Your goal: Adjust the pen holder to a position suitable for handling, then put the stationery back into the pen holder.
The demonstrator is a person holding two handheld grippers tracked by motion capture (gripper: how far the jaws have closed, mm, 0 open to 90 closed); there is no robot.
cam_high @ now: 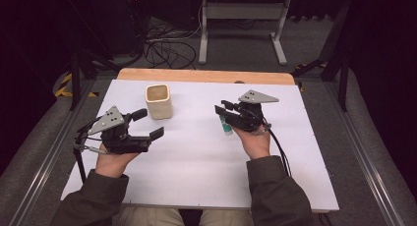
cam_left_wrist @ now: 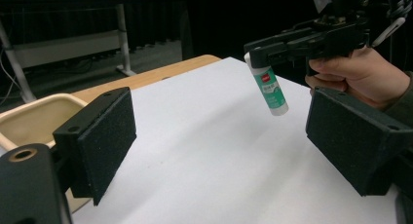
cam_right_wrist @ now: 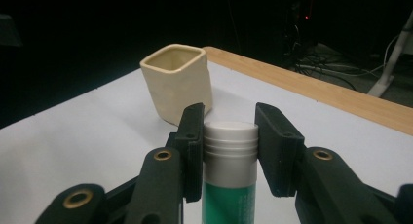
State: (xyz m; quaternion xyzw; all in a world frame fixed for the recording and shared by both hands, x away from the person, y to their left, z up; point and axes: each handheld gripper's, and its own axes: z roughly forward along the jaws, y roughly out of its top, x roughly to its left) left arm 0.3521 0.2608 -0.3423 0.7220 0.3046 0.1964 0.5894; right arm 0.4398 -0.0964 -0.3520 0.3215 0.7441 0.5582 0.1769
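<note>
Right claw (cam_high: 222, 109) grasps the glue stick (cam_high: 225, 126) hanging off the tabletop (cam_high: 196, 157); cup (cam_high: 159, 101) far-left; left claw (cam_high: 148, 124) released

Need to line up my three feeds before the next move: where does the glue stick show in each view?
High view: glue stick right of centre, hanging from the right hand-held gripper.
Left gripper view: upper right, tilted, lifted off the white table.
Right gripper view: bottom centre, grey cap clamped between the jaws.
Shared landmark: the cream cup, at the left edge in the left gripper view, behind the jaws in the right one.
</note>
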